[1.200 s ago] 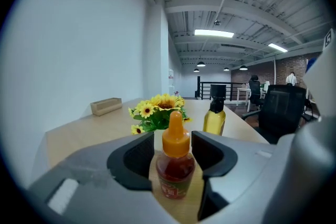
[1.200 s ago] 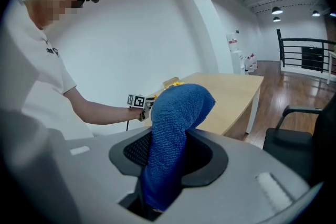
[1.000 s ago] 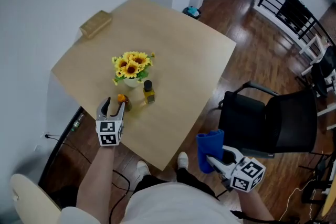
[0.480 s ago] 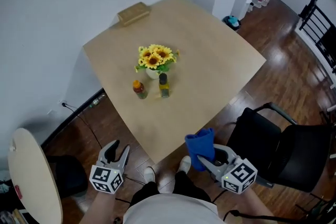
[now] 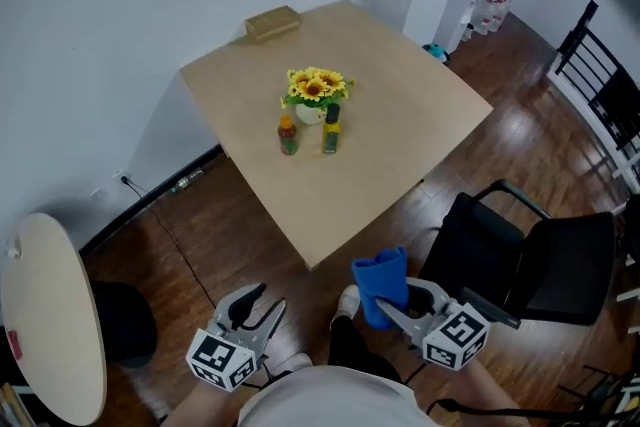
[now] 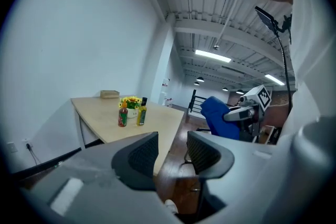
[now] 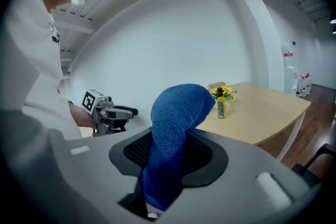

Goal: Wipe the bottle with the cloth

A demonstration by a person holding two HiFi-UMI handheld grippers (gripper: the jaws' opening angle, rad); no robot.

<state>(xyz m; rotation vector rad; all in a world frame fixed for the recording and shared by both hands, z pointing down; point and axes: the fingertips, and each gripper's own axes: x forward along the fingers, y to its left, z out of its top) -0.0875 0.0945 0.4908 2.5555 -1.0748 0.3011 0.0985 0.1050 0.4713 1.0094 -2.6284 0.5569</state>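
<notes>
Well back from the table [image 5: 400, 115], right gripper [image 5: 398, 307] pinches the cloth [image 5: 380, 280] ready to wipe; left gripper [image 5: 265, 301], spread empty, is free to hold 1 bottle [image 5: 331, 130].

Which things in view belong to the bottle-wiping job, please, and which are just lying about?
For the job: blue cloth, clamped in the right tongs; left tongs, open and empty; orange-capped bottle and black-capped bottle on the table (I cannot tell which one is meant).

Lying about: sunflowers, wooden box, black chair.
</notes>
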